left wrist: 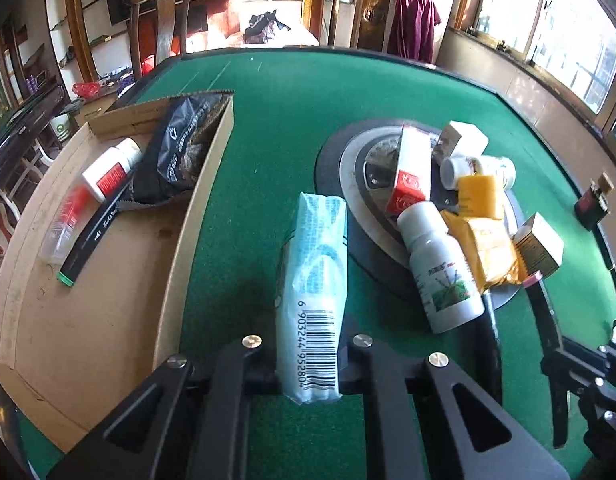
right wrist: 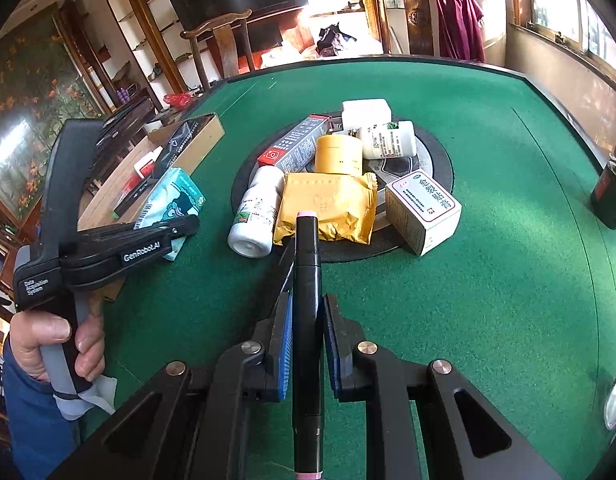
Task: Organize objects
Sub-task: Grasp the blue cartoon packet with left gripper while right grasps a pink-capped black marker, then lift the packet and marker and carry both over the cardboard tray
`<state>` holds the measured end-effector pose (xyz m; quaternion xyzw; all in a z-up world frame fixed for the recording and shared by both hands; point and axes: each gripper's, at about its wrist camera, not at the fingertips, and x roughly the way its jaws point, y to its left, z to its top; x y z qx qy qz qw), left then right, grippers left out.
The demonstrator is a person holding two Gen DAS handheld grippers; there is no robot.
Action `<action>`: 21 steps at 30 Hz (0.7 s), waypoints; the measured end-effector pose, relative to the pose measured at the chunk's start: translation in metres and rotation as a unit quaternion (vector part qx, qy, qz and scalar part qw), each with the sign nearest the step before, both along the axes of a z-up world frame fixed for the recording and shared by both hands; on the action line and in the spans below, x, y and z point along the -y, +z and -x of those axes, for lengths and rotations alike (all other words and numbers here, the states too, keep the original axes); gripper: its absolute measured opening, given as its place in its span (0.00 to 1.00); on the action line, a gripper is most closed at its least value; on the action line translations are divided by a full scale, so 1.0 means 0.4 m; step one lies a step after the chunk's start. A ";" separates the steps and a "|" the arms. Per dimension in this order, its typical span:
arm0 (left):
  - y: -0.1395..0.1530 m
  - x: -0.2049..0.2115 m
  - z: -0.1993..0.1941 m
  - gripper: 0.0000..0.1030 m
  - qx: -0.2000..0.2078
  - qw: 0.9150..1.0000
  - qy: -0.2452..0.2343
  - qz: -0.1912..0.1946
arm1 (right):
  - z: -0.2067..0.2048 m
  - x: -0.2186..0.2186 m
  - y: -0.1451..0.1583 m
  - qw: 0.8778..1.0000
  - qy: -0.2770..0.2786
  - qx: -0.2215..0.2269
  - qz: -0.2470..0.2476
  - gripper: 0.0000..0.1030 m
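4 items are boxed in the cardboard box (left wrist: 108, 248) at left; the left gripper (left wrist: 308, 364) is clamped on a tissue pack (left wrist: 315, 272), the right gripper (right wrist: 306, 344) on a marker (right wrist: 306, 300) (about 8 items are left on the turntable (right wrist: 435, 152)).

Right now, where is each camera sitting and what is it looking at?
Left wrist view: sits on the left gripper, looking down its fingers at the tissue pack it holds, the green table and the cardboard box; the right gripper's edge shows at far right.
Right wrist view: sits on the right gripper, looking along the black marker it holds; the person's hand gripping the left gripper shows.
Both share the table, the yellow packet and the white bottle.
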<state>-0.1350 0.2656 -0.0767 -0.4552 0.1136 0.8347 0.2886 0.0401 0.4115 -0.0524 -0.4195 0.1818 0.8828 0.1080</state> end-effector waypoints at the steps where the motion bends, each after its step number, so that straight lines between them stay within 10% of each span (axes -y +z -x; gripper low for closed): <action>1: 0.006 0.002 -0.001 0.12 0.001 1.000 -0.002 -0.007 | -0.001 -0.001 0.000 1.000 -0.001 -0.001 0.001 0.15; 21: 0.059 -0.007 -0.030 0.12 -0.053 0.999 0.002 -0.007 | 0.003 -0.003 0.002 1.000 0.003 -0.019 0.021 0.15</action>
